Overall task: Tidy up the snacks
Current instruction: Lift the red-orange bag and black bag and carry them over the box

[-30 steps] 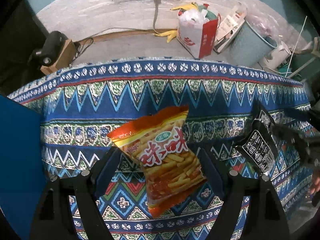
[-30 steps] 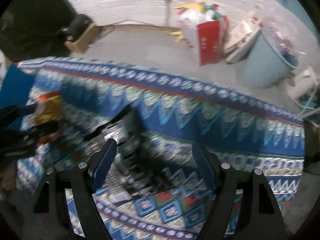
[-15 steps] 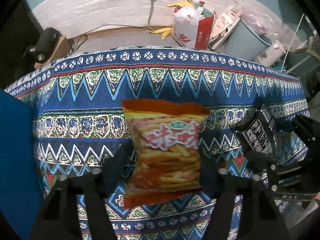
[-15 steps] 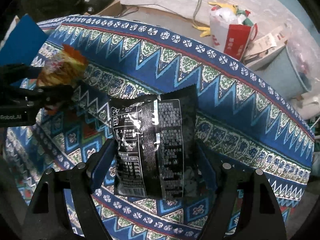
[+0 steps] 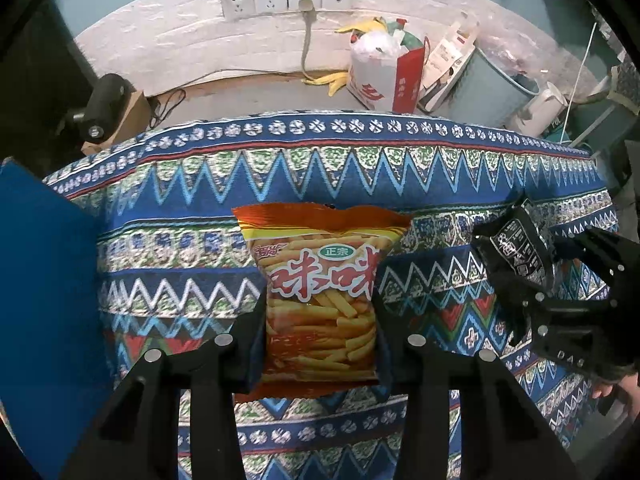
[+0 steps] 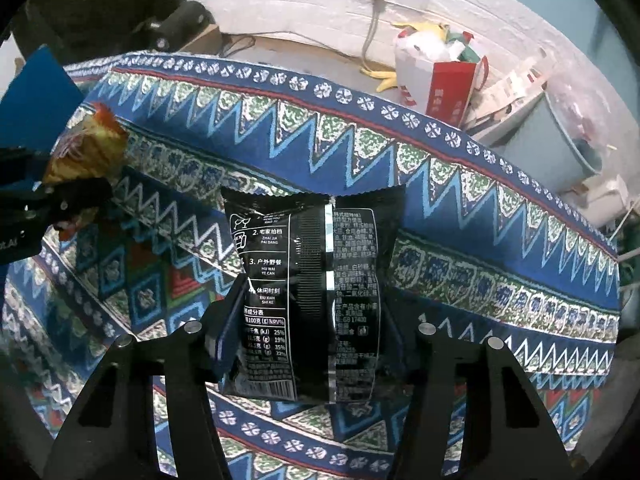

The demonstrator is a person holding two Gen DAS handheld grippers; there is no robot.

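My left gripper (image 5: 320, 340) is shut on an orange fries snack bag (image 5: 320, 280) and holds it upright above the patterned tablecloth (image 5: 280, 160). My right gripper (image 6: 310, 328) is shut on a black snack packet (image 6: 312, 280), back side facing the camera, above the cloth. In the left wrist view the right gripper (image 5: 560, 280) with the black packet (image 5: 516, 252) is at the right. In the right wrist view the left gripper (image 6: 36, 196) with the orange bag (image 6: 88, 148) is at the far left.
A blue box (image 5: 44, 300) stands at the table's left edge. Beyond the far edge on the floor are a red and white bag (image 5: 384, 72), a grey-blue bin (image 5: 492, 84), a cardboard box (image 5: 120, 116) and wall sockets (image 5: 280, 0).
Both grippers have closed on their packets and lifted them. The orange bag turned upright. The black packet came into sharp view, held straight. Both cameras pulled back and up a little.
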